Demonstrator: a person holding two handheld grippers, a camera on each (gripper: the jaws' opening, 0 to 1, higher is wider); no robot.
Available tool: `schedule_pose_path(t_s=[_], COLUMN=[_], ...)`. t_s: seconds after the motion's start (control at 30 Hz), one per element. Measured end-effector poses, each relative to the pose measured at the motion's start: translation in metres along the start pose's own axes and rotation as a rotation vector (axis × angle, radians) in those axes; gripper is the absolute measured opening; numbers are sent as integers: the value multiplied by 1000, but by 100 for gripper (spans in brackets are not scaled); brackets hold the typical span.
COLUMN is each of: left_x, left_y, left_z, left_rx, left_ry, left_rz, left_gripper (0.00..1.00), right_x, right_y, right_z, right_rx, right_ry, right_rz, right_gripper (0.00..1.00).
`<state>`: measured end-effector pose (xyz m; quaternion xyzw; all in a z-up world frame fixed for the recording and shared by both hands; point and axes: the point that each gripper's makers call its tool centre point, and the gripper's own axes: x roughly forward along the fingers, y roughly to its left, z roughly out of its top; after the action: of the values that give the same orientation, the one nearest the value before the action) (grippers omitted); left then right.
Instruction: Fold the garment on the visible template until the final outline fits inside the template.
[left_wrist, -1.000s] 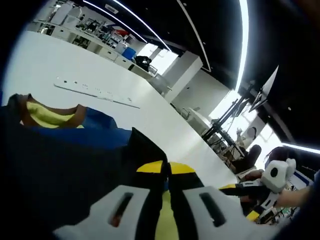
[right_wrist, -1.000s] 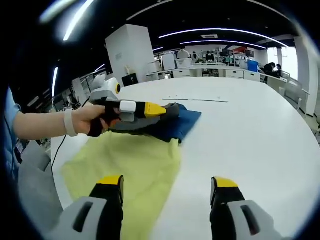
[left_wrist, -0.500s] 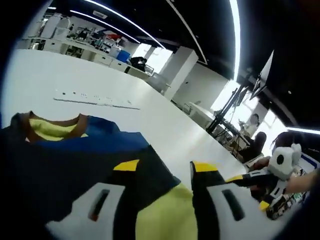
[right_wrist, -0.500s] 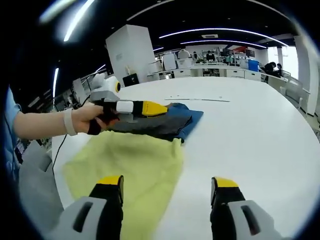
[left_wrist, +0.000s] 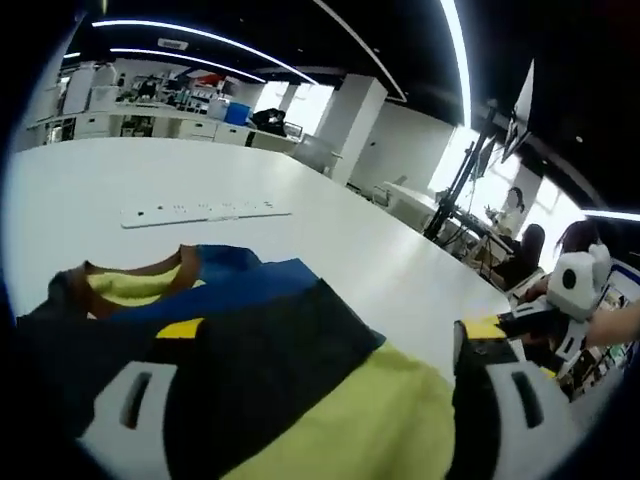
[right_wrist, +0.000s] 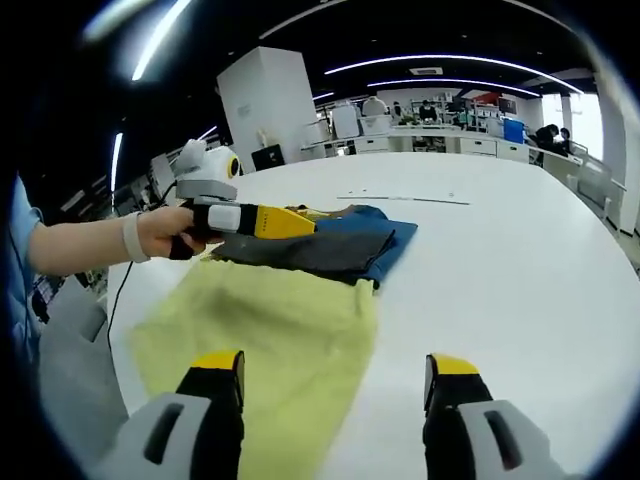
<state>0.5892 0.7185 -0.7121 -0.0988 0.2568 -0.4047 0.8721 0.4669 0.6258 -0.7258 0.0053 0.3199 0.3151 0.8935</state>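
Yellow cloth, the template (right_wrist: 265, 330), lies flat on the white table (right_wrist: 520, 270) just ahead of the right gripper (right_wrist: 335, 375), whose jaws stand wide apart and hold nothing, one jaw over the cloth's near edge and the other over bare table. Beyond the template's far edge sits the garment (right_wrist: 330, 245), a dark grey and blue piece with a brown collar, bunched into a loose fold that overlaps the template's far end. It looks light, soft and limp, so it will likely sag and slide on the smooth cloth; a pinch at a hem or corner, such as the blue edge on the side toward the open table, seems the best hold. At the garment's near side the left gripper (right_wrist: 262, 221) hovers low, a hand (right_wrist: 165, 232) wrapped round its grip with the forearm level. In the left gripper view its jaws spread wide over the dark fabric (left_wrist: 270, 345), gripping nothing. Past the garment lies a white power strip (left_wrist: 205, 211).
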Motion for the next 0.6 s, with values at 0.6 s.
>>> schedule_pose_path(t_s=[0.6], left_x=[-79], left_y=[14], left_z=[-8], left_rx=[88], left_ry=[40], left_rz=[12], left_gripper=[99], right_x=[4], right_y=[4], right_z=[8], right_rx=[-20], right_ry=[25], right_rz=[-8], right_gripper=[92])
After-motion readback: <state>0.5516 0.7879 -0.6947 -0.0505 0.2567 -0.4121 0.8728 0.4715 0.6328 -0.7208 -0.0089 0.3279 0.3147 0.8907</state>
